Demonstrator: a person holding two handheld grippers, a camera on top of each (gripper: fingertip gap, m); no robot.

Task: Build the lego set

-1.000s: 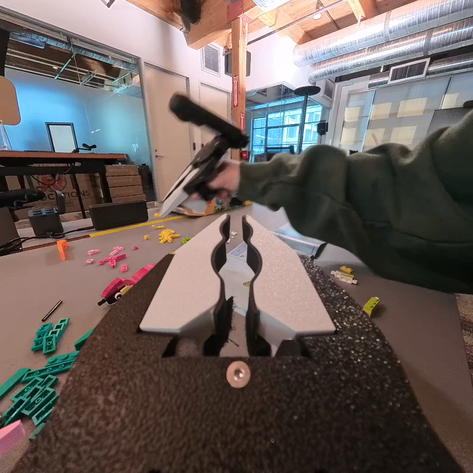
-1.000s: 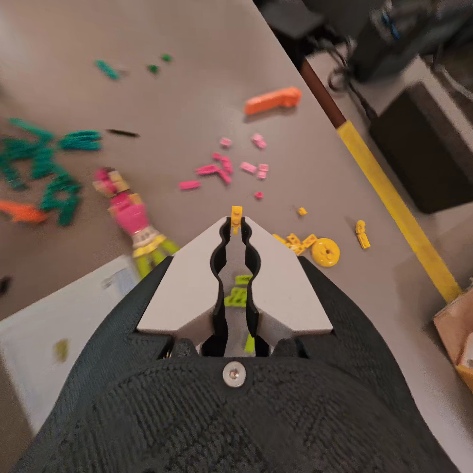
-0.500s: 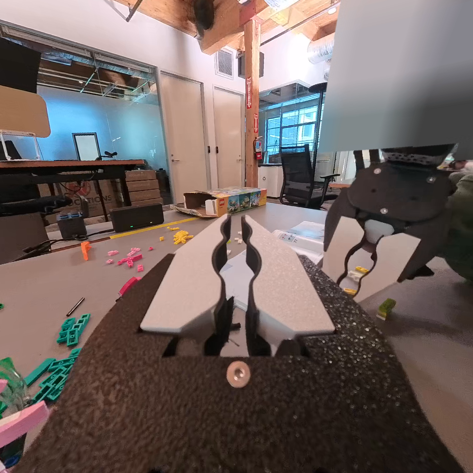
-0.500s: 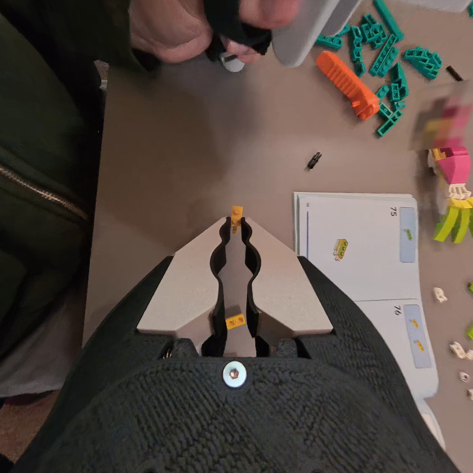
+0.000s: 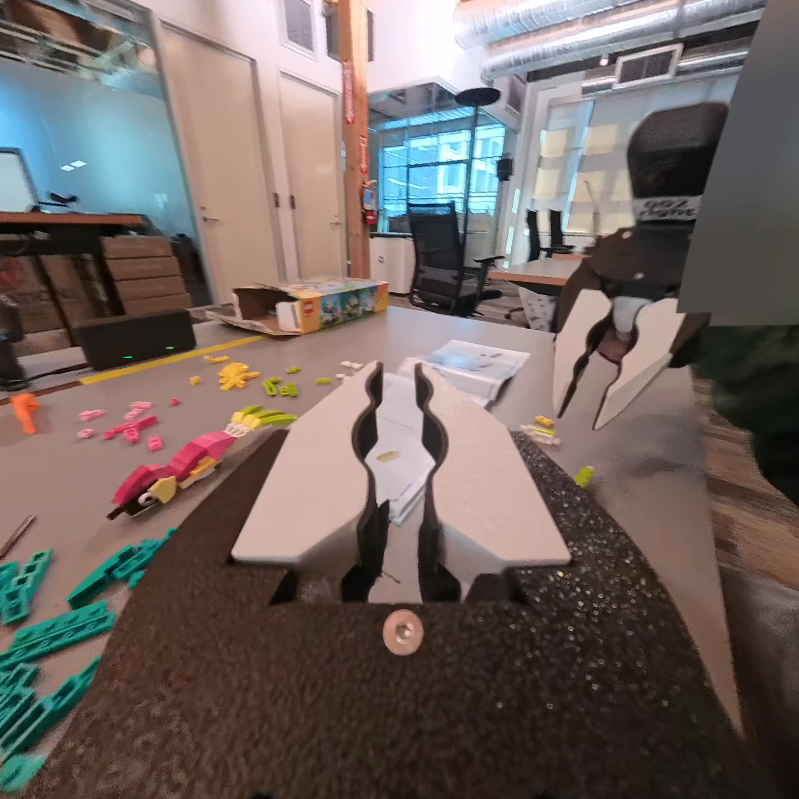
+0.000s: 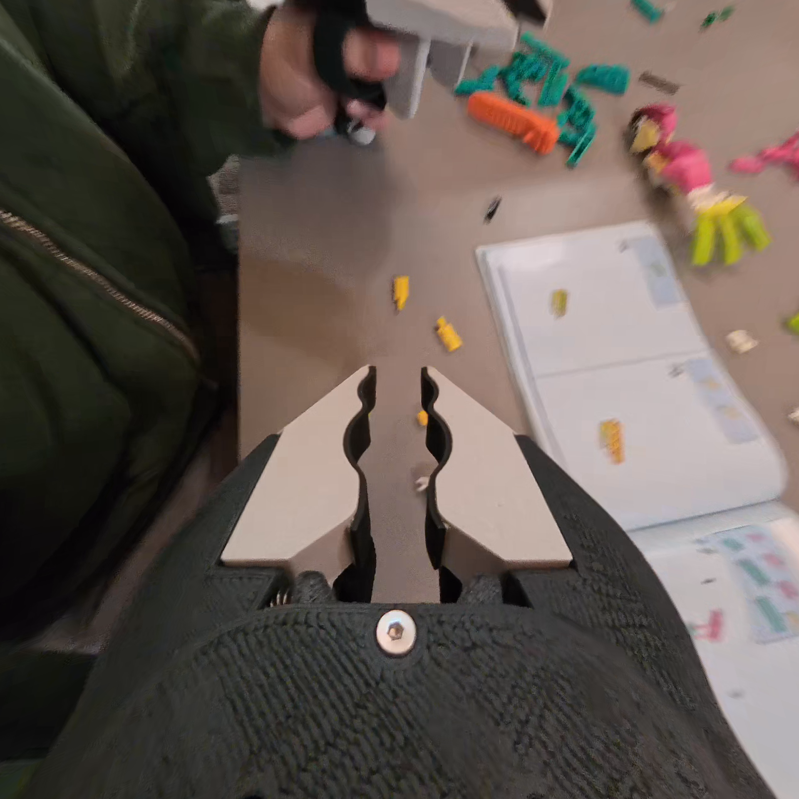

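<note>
My right hand-held gripper point(image 6: 397, 372) hangs apart, empty; pink brick bird point(image 5: 173, 469) built, small yellow pieces point(image 6: 447, 333) lie loose on grey surface point(image 6: 320, 207).

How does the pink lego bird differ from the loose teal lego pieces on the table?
The pink lego bird is one assembled model in several colours with lime tail feathers; the teal lego pieces are separate, single-coloured, scattered flat strips. The bird lies nearer the instruction booklet. Both rest on the grey table, untouched.
</note>
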